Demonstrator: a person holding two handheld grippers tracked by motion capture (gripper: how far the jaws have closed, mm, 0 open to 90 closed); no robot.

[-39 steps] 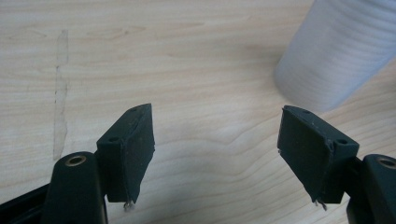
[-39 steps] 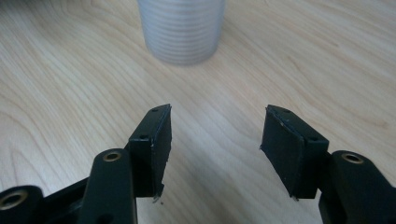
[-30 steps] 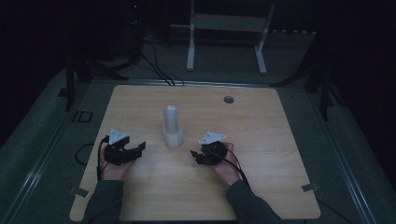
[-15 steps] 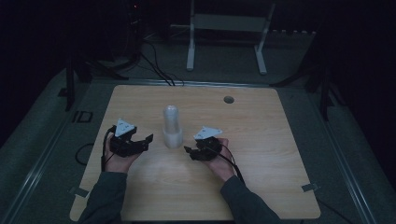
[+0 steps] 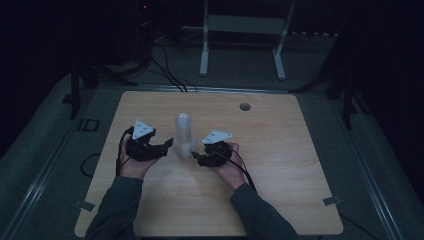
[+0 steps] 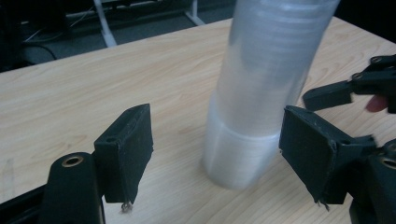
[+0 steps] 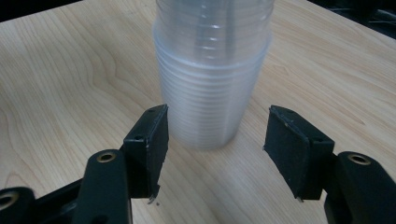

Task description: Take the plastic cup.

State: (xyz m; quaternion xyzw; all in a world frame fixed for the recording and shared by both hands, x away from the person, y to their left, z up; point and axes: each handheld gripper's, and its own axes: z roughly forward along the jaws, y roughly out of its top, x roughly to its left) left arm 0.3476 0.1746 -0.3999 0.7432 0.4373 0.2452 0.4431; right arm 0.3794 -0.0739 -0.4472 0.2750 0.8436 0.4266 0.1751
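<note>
Both jaw pairs spread wide: the left gripper (image 5: 167, 145) and right gripper (image 5: 196, 158) flank a tall stack of clear plastic cups (image 5: 183, 135) standing just ahead. An uneven squeeze could topple the stack.

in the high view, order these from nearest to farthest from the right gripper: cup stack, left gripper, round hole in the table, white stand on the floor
1. Cup stack, just to the left of the right gripper.
2. Left gripper, on the stack's other side.
3. Round hole, toward the table's far edge.
4. White stand, on the floor beyond the table.
</note>
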